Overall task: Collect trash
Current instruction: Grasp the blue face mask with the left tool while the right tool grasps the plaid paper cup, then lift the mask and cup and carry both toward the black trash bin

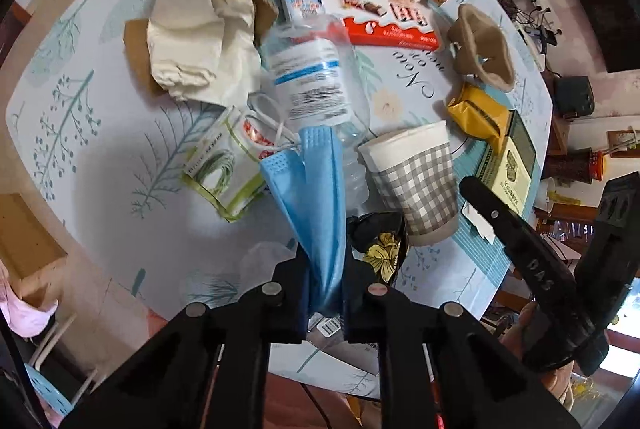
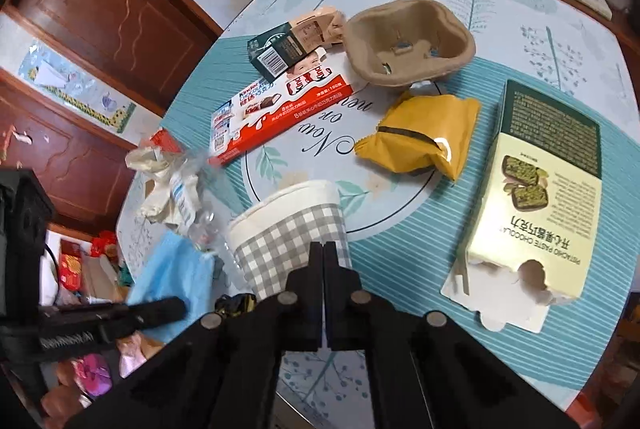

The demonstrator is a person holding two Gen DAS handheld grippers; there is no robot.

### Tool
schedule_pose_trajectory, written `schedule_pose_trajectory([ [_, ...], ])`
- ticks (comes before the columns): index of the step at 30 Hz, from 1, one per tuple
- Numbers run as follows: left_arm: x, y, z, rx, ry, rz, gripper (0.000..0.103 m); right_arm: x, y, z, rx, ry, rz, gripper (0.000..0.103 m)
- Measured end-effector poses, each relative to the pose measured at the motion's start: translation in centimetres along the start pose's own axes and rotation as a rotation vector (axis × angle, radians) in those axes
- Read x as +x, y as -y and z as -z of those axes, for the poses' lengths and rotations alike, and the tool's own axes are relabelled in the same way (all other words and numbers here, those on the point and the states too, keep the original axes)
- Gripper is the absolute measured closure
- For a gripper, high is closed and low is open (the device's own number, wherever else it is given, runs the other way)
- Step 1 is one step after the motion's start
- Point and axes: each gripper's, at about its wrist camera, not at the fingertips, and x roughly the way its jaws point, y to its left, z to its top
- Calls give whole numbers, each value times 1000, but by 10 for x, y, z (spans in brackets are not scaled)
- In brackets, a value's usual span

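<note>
The left hand-held gripper (image 1: pixel 325 269) is closed on a blue face mask (image 1: pixel 316 205), pinching its near end. The mask's long axis runs straight forward from the fingers, and its far end lies across the lower part of a crushed plastic bottle (image 1: pixel 316 81) on the tabletop (image 1: pixel 120 157). The right hand-held gripper (image 2: pixel 323 249) has its fingers pressed together with nothing between them. It hovers just before a checked paper cup (image 2: pixel 288 229), which lies on its side directly ahead, rim pointing away. I judge the cup is the nearest trash for the right hand, but the jaws must open first to take it.
</note>
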Motion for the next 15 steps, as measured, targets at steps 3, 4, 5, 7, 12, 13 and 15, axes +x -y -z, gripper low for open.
schedule_pose_trajectory([
  [3,-9,0,1,23,16,4,94,2,7,-1,64,-16,-30,102],
  [4,-14,0,2,34,26,4,94,3,7,-1,75,-19,-38,101],
  [5,-18,-1,2,44,35,4,94,5,8,-2,79,-23,-45,94],
  [7,-25,-2,3,60,54,3,94,7,4,-4,65,-26,-44,64],
  [12,-40,-7,6,87,92,10,94,20,-20,-13,-49,-73,-17,47],
  [13,-42,-8,6,89,95,14,94,24,-24,-13,-67,-87,-3,46],
  [15,-47,-12,7,89,102,17,94,32,-31,-14,-103,-112,24,42],
])
